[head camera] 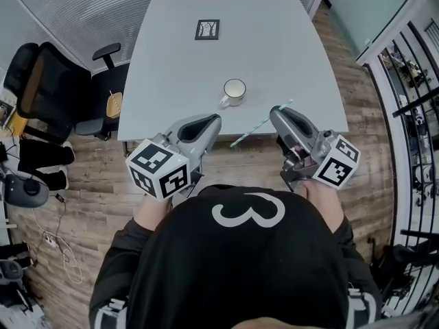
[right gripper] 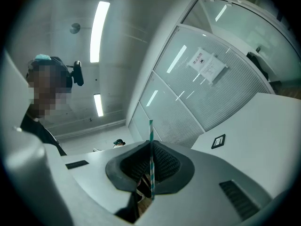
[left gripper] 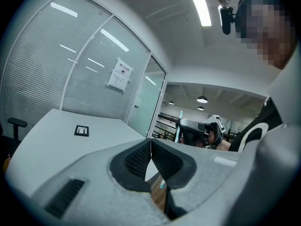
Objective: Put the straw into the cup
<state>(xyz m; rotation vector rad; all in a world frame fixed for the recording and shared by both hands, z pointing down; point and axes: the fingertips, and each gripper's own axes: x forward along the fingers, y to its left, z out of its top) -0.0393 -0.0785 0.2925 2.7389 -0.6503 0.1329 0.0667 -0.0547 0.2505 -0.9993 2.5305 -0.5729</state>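
A white mug [head camera: 234, 92] stands on the grey table [head camera: 178, 60], near its front edge. My right gripper [head camera: 275, 112] is shut on a teal-and-white striped straw [head camera: 257, 125], which slants from the table's front edge up to the right of the mug. In the right gripper view the straw [right gripper: 151, 159] stands upright between the pads, its top above the jaws. My left gripper [head camera: 216, 120] hovers at the front edge, below and left of the mug. In the left gripper view its pads [left gripper: 141, 160] meet with nothing between them. Neither gripper view shows the mug.
A small black-framed square marker [head camera: 207, 29] lies at the far side of the table. A black office chair [head camera: 48, 91] stands left of the table, with cables on the wooden floor. A glass wall and a railing run along the right.
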